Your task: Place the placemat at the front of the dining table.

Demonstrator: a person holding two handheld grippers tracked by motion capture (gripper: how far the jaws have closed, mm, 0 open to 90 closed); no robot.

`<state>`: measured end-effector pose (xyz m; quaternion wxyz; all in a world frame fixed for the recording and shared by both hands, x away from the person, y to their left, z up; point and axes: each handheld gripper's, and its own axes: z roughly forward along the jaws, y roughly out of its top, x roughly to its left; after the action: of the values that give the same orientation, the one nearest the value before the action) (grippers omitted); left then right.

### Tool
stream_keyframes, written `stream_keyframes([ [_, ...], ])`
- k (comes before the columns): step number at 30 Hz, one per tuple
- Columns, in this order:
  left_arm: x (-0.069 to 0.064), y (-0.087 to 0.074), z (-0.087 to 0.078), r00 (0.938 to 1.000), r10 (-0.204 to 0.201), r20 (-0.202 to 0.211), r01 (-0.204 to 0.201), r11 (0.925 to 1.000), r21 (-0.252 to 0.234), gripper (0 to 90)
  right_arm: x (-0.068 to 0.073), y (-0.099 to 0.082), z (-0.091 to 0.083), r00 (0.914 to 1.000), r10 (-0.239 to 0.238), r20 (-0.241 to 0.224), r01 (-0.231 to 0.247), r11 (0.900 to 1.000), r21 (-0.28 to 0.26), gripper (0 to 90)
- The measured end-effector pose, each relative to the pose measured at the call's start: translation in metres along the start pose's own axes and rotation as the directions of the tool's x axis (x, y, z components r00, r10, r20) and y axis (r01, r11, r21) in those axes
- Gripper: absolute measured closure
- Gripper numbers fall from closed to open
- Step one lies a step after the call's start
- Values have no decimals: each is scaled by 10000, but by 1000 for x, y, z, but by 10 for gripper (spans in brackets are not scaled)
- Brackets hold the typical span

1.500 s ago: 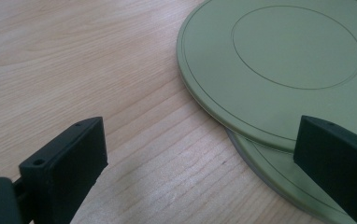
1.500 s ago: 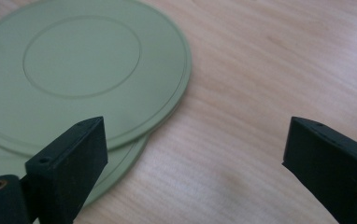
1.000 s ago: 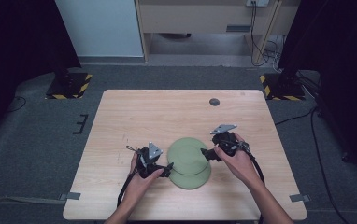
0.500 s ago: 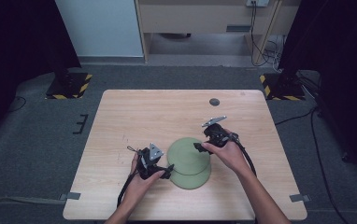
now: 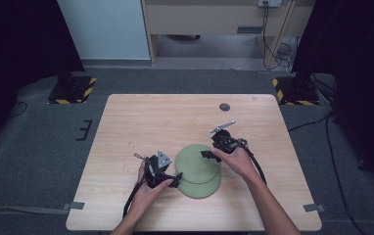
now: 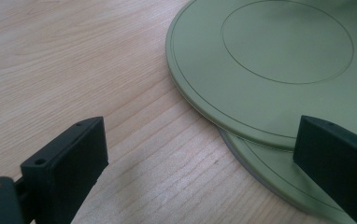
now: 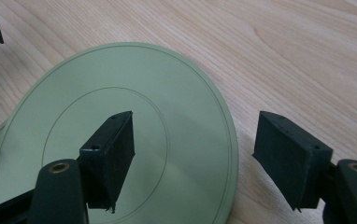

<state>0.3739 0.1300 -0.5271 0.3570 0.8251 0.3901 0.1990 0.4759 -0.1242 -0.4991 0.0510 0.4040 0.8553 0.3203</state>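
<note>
Clearly the two green plates (image 5: pixel 198 170) lie stacked, slightly offset, on the desk (image 5: pixel 141 122); stiff, smooth, thin-rimmed (likely slippery), best pinched at the rim. The right hand-held gripper (image 7: pixel 193 156) has been closing astride the top plate's edge, nothing pinched yet; the left hand-held gripper (image 6: pixel 200 156) gapes wide, empty.

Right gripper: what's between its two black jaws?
In the right gripper view, the rim of the top green plate lies between the right gripper's open, closing jaws, untouched; it rests on a lower plate.
</note>
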Motion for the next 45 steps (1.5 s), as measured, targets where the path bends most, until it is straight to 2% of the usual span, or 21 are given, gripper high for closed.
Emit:
stream_keyframes([
  [13, -1, 3, 3, 9999, 38, -162, -36, 9999, 126, 0, 1, 0, 5, 9997, 6, -231, -4, 10000, 90, 246],
  [19, -1, 3, 3, 9998, 80, -181, -78, 9999, 121, 2, -5, -2, 8, 9993, 257, -253, -253, 9995, 179, 244],
  [26, -1, 3, 4, 9998, 28, -190, -26, 9999, 104, 1, -10, -2, 13, 9970, 523, -571, -512, 9985, 203, 251],
  [32, -1, 3, 4, 9998, -39, -172, 41, 9999, 101, 0, -14, -3, 16, 9939, 692, -861, -678, 9975, 187, 304],
  [34, -1, 3, 4, 9998, -40, -185, 42, 9999, 97, 0, -14, -4, 15, 9916, 682, -1100, -665, 9976, 189, 331],
  [38, -1, 3, 4, 9998, -30, -209, 32, 9999, 98, 0, -14, -5, 14, 9918, 761, -1023, -745, 9970, 197, 372],
  [45, -2, 4, 4, 9996, -15, -271, 19, 9999, 163, 0, -15, -1, -7, 9880, 982, -1193, -1046, 9933, -485, 476],
])
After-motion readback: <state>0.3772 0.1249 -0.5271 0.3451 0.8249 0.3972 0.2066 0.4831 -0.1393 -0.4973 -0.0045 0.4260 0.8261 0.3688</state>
